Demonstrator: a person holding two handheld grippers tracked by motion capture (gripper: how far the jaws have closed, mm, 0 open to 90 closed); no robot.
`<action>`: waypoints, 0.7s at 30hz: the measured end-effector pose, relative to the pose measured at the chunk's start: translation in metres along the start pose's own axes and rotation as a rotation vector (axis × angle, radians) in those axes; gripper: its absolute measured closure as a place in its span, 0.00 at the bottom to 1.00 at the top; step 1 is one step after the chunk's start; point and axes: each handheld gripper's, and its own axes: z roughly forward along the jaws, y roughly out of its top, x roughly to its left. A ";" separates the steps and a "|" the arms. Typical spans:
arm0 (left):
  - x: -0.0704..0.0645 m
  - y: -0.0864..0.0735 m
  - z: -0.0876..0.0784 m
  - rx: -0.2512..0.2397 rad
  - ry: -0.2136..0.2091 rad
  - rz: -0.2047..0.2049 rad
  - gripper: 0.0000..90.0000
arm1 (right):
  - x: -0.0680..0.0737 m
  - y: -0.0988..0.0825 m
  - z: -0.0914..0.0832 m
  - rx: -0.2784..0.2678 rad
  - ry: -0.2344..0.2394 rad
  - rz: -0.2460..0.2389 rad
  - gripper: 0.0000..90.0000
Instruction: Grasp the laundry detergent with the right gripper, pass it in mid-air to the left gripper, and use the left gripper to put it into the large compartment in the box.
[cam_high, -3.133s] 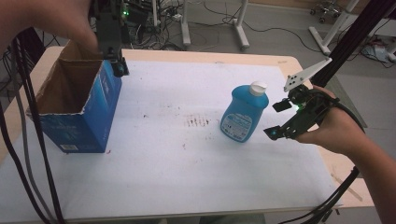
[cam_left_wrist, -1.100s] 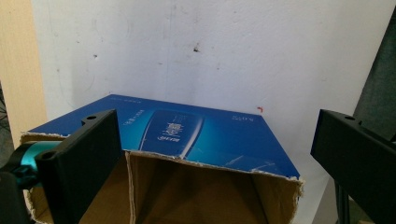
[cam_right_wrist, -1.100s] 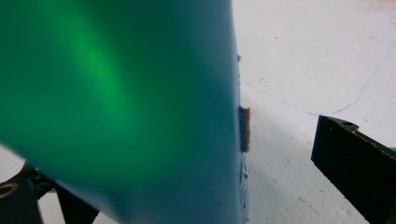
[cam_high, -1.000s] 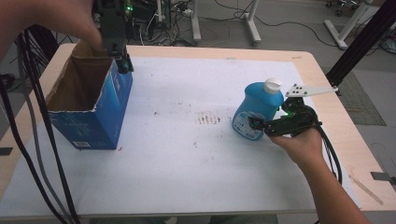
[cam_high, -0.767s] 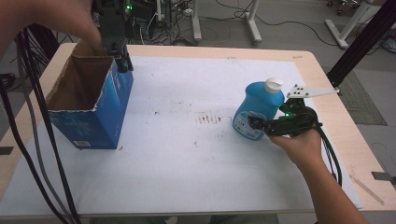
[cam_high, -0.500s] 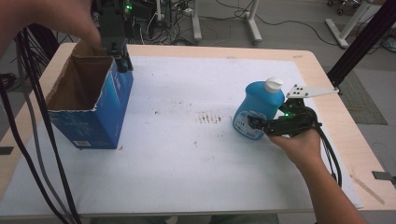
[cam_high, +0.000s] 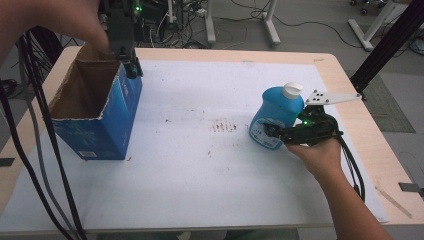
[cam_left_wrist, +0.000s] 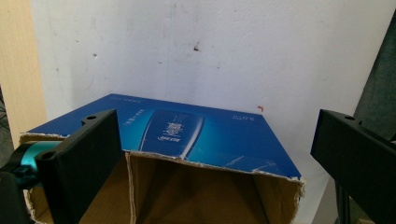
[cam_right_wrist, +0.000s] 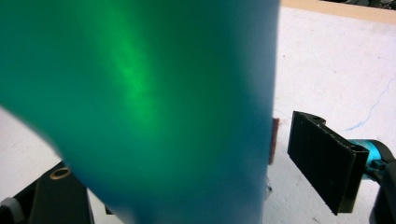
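A blue bottle (cam_high: 277, 107) with a white cap stands upright on the white mat, right of centre. My right gripper (cam_high: 274, 131) reaches in from the right at its lower part, one jaw on each side. In the right gripper view the bottle (cam_right_wrist: 140, 93) looms between the jaws, and a thin gap shows at the right-hand jaw; the gripper (cam_right_wrist: 194, 177) is open. An open-topped blue carton (cam_high: 95, 115) stands at the left. My left gripper (cam_high: 131, 65) hangs open over its far right corner, jaws wide apart above the torn rim (cam_left_wrist: 201, 158).
The white mat (cam_high: 200, 175) covers most of the wooden table and has dark smudges near its middle. Black cables hang down the left side past the carton. A black stand leg rises at the far right.
The right gripper has moved left from beside the bottle to stand around its lower part. Over the last second it barely shifted. The left gripper stays at the carton's corner.
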 end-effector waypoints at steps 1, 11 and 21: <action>0.000 0.000 0.000 0.002 -0.001 0.002 0.02 | 0.000 0.000 0.000 0.000 0.000 -0.002 0.23; 0.000 0.001 0.001 0.004 0.001 0.002 0.02 | 0.001 0.000 0.000 -0.014 0.009 -0.010 0.30; 0.001 0.001 0.002 0.008 0.000 0.002 0.02 | 0.002 0.000 0.000 -0.023 0.027 -0.028 0.37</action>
